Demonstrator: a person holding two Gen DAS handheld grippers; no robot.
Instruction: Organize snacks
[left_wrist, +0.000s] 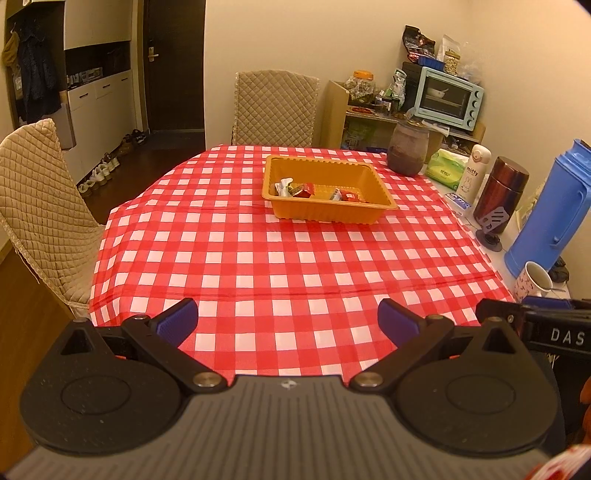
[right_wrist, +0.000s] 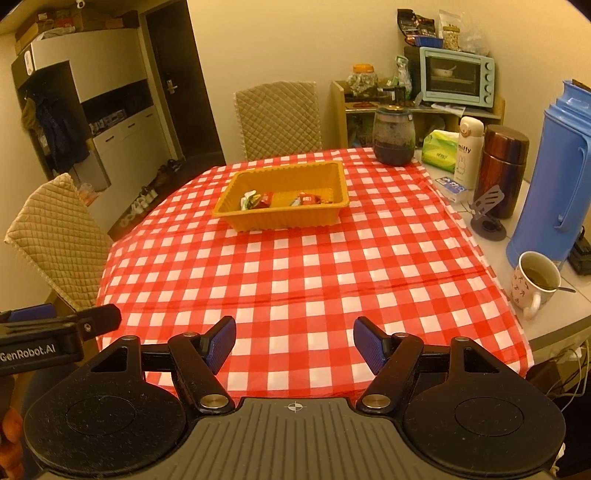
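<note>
Your two wrist views, side by side

Both look downward from the near edge toward the orange tray (left_wrist: 328, 212), shared, well away, mid-tablecloth (right_wrist: 295, 273).

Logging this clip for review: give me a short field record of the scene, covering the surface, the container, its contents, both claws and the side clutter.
surface: table with red-and-white checked cloth
container: orange rectangular plastic tray, far half of the cloth
contents: small wrapped snacks lying inside the tray
left claw: open, empty, above near edge
right claw: open, empty, above near edge
side clutter: blue plastic jug, patterned mug with spoon, dark glass jar
loose snacks on cloth: none visible
</note>
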